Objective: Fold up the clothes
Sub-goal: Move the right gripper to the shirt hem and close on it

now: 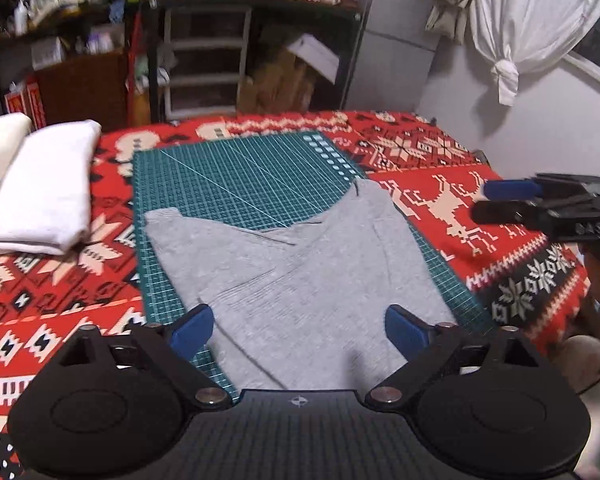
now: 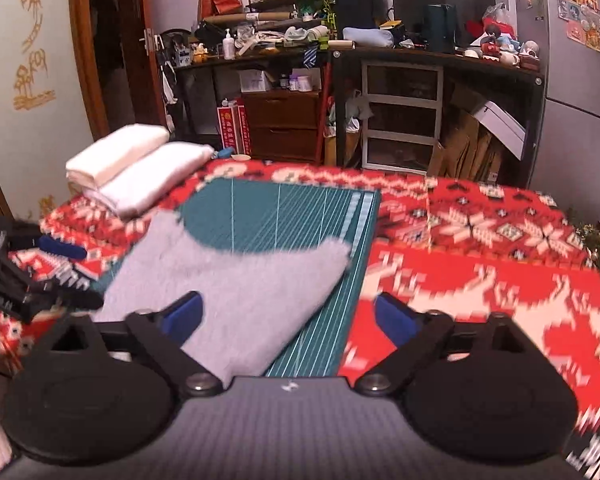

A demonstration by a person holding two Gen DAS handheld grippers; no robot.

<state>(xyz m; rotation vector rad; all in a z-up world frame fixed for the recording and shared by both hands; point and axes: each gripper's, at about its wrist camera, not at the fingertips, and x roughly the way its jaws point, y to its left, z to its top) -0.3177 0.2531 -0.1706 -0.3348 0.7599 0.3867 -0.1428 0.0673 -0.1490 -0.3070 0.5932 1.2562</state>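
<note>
My left gripper (image 1: 299, 332) sits at the lower centre of its view, black arms with blue pads spread wide and nothing between them. My right gripper (image 2: 288, 318) is likewise spread and pinches nothing. It also shows at the right edge of the left view (image 1: 512, 200).

The grey garment (image 1: 300, 280) lies in the middle of the left view, a soft knit with a fuzzy nap, partly folded. One diagonal fold edge crosses it, and two corners point toward the top of the frame. It rests on a green cutting mat (image 1: 240, 176), which is flat, rectangular and printed with a pale grid and slanted lines. In the right view the garment (image 2: 236, 280) sits left of centre, its near edge beside my left pad (image 2: 182, 314); I cannot tell if they touch.

The mat lies on a red blanket (image 1: 500, 240), woven-looking, with white reindeer and snowflake figures. Two folded white cloths (image 1: 40, 188), thick and towel-like, lie side by side at the left edge.

Behind, at the top of the frames, stand cluttered dark shelves (image 2: 420, 64), a wooden drawer unit (image 2: 284, 124) and cardboard boxes (image 2: 472, 144). A knotted white curtain (image 1: 532, 20) hangs at upper right of the left view.
</note>
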